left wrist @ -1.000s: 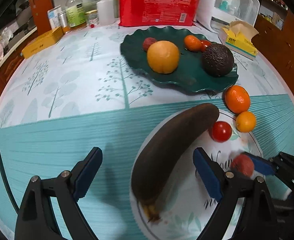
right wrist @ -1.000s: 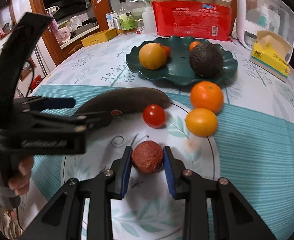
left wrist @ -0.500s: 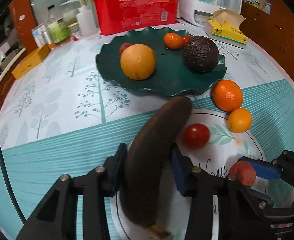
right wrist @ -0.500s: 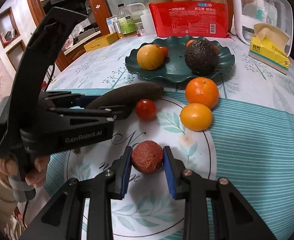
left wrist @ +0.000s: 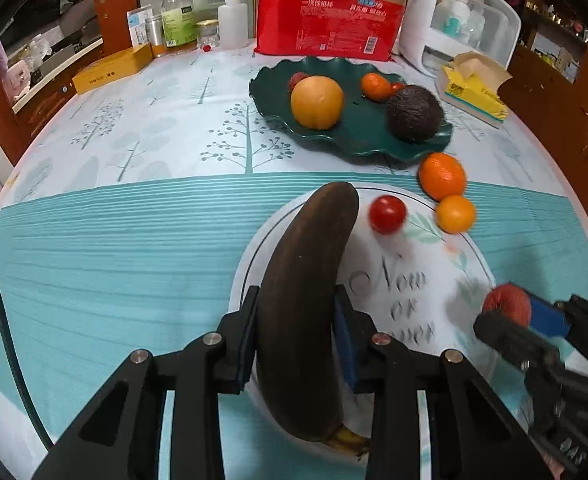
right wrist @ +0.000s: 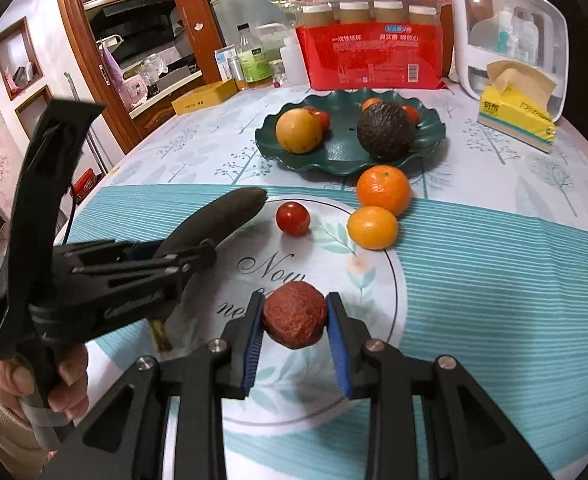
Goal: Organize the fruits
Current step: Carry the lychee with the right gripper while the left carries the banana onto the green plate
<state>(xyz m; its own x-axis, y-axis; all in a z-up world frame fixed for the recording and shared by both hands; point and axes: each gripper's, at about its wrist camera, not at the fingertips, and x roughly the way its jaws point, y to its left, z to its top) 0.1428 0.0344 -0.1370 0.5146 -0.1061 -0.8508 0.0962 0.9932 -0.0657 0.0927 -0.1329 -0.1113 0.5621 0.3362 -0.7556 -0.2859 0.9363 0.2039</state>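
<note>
Your left gripper [left wrist: 296,340] has just been closing its jaws, and they now clamp the blackened banana [left wrist: 306,304], which lies over the left edge of the white plate [right wrist: 390,280]; that plate carries the script "Now" and a second, blurred word. Your right gripper [right wrist: 296,328] grips a wrinkled dark-red fruit [right wrist: 295,315] (possibly a lychee) above the plate's near half. Also on the white plate: a cherry tomato [right wrist: 292,219] and a yellow-orange citrus [right wrist: 372,227]; a mandarin [right wrist: 383,189] sits just beyond its rim. Behind that, the green wavy dish [right wrist: 342,160] holds an avocado [right wrist: 386,131], a large yellow-orange fruit [right wrist: 299,131] and a few small red and orange fruits. Behind the dish stands a red pack [right wrist: 374,58] printed "一次性纸杯", and your left tool's body reads "GenRobot", partly blurred
</note>
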